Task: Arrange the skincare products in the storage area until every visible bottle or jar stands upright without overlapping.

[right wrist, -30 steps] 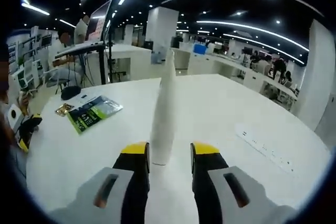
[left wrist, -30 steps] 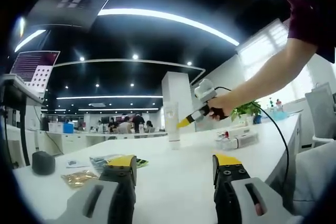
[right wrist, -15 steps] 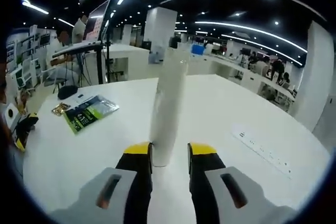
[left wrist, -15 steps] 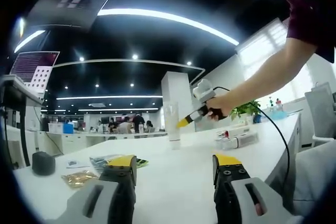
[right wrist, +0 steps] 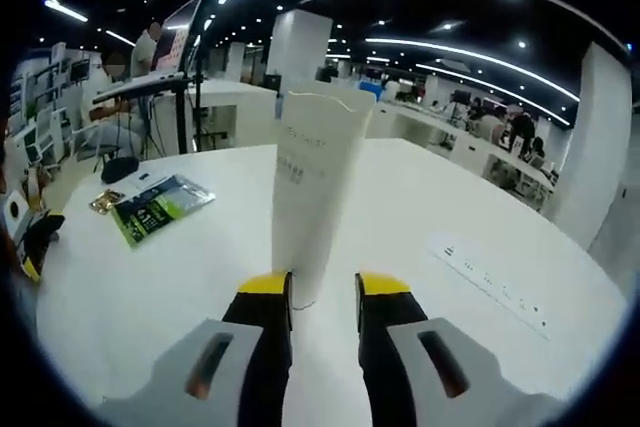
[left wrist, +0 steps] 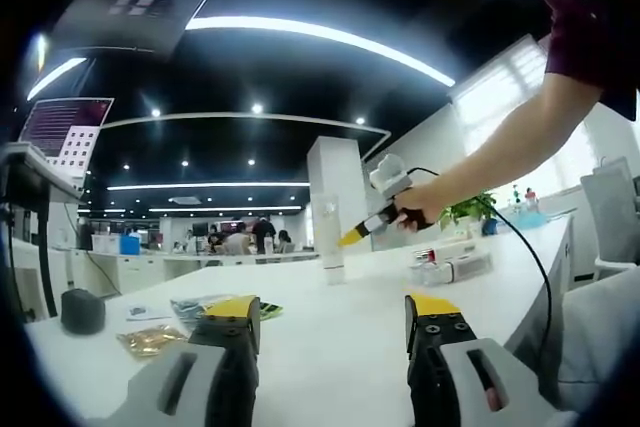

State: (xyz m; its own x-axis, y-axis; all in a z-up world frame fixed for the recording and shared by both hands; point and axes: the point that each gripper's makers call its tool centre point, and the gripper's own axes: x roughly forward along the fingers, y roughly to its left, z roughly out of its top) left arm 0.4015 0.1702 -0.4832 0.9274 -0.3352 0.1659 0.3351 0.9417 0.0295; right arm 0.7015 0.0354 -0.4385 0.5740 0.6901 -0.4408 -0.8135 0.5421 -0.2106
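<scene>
A white skincare tube (right wrist: 310,177) stands cap-down on the white table (right wrist: 430,217), its broad printed face towards the right gripper view. My right gripper (right wrist: 322,287) is shut on the tube's lower end, one yellow-tipped jaw on each side. In the left gripper view the same tube (left wrist: 333,239) stands far across the table, and the right gripper (left wrist: 352,235) meets it from the right, held by a person's hand. My left gripper (left wrist: 330,309) hovers low over the near table, open, with nothing between its jaws.
A green packet (right wrist: 150,209) and a small gold packet (right wrist: 103,202) lie left of the tube, with a dark round object (right wrist: 118,169) beyond. A white power strip (right wrist: 490,282) lies to the right. The person's arm (left wrist: 500,147) spans the upper right of the left gripper view.
The tube has turned about its upright axis: broad face now towards the right gripper view, narrower in the left gripper view. The right jaws have drawn closer together. The left gripper is unmoved.
</scene>
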